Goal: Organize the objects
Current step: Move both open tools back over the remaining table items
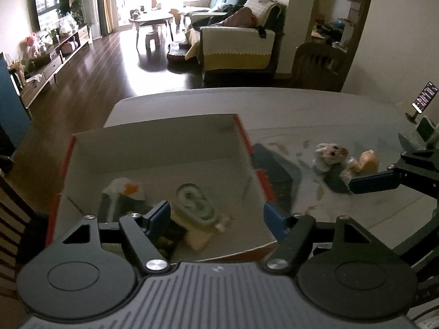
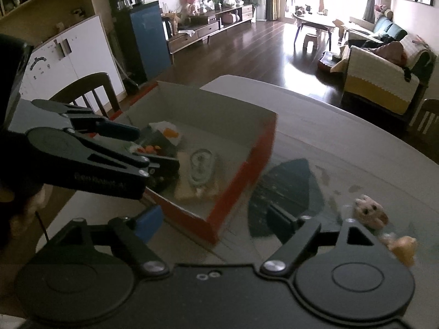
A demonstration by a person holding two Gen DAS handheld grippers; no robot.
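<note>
Left wrist view: left gripper (image 1: 216,213) jaws apart over red-edged box (image 1: 244,134). Right gripper (image 2: 214,219) jaws apart, empty, beside box; 2 plush toys (image 1: 345,159) right of box on counter (image 1: 315,107).

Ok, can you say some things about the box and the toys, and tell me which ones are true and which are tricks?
1. The box has red sides. True.
2. The little plush toys are inside the box. False: they lie on the table, outside it.
3. The left gripper is open above the box. True.
4. The right gripper is squeezing a toy. False: it is open and holds nothing.
5. The box is empty. False: several things lie in it.
</note>
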